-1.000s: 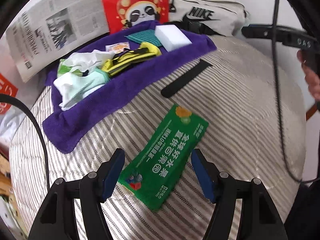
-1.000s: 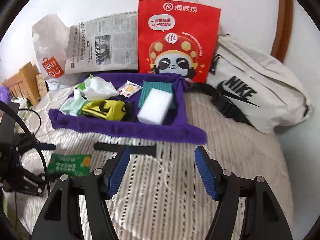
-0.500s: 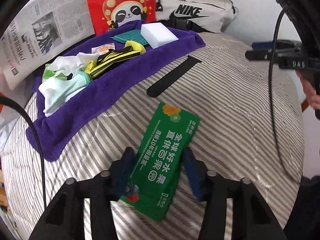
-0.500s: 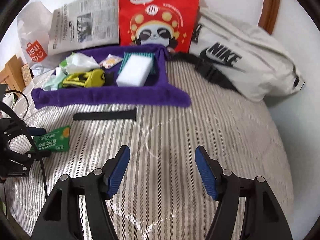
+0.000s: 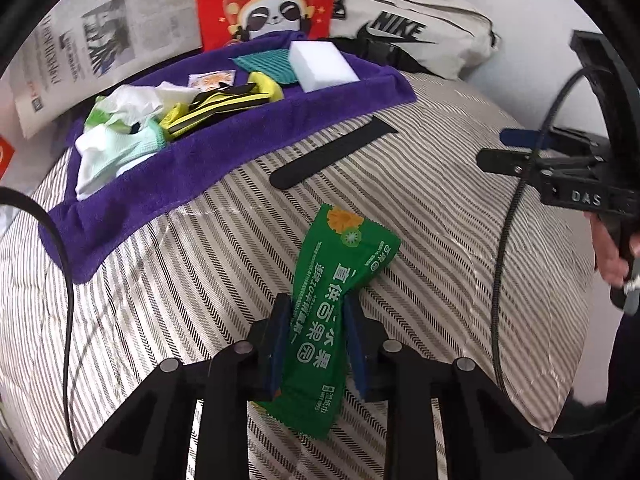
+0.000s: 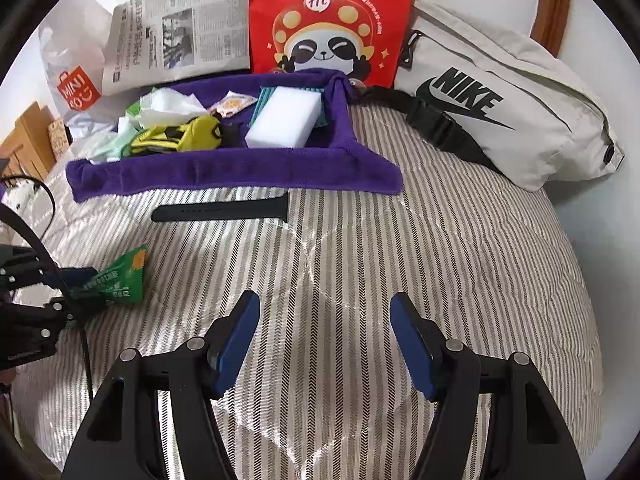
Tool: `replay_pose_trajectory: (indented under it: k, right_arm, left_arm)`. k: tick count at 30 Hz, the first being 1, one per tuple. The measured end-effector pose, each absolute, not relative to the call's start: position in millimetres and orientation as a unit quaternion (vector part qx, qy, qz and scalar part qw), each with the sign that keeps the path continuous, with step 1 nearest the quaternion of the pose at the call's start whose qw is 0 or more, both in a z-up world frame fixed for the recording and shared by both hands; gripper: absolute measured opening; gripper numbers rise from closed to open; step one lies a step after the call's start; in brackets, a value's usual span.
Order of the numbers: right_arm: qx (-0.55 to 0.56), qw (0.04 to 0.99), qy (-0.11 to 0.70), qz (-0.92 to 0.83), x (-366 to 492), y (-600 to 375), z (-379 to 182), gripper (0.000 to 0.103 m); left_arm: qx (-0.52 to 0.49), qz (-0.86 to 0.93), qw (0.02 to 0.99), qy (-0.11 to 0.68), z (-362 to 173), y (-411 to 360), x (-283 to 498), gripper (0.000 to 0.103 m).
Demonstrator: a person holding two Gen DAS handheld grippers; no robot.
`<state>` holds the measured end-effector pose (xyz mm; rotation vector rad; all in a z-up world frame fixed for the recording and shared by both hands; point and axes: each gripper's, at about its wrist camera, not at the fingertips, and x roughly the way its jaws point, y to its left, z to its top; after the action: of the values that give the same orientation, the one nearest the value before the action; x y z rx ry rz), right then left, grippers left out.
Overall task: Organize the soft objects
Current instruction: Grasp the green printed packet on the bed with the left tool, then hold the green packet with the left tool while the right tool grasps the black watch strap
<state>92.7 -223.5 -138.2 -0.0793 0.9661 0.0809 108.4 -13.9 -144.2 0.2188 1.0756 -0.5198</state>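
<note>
Now the closing left gripper (image 5: 316, 320) pinches one green packet (image 5: 332, 300), the right gripper (image 6: 324, 340) spread over one black strap (image 6: 220, 213)

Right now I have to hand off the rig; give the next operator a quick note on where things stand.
Left gripper: jaws closing on the green packet, pinching its middle, still on the striped bedding.
Right gripper: open, empty, over bare bedding.
Done: white sponge, yellow-black item and tissues lie on the purple towel.
Left: carry the packet to the towel, probably; black strap lies beside the towel.
</note>
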Motion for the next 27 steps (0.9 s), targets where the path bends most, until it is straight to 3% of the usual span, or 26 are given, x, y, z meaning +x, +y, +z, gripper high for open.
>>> replay_pose_trajectory:
  k: [12,25,27]
  right_arm:
    - [-0.047,0.887,0.45,0.09,112,-198,-143,0.067]
    - [-0.162,0.87,0.431,0.178,165,-156,-167,0.067]
    - [-0.177,0.867,0.423,0.198,164,-151,-168,0.071]
  left_arm:
    - [0.062,-0.128,0.85,0.506,-142,46,96,0.023]
    - [-0.019,-0.101,0.862,0.496,-148,80,91,0.026]
    - [-0.023,-0.102,0.863,0.494,-148,81,90,0.027]
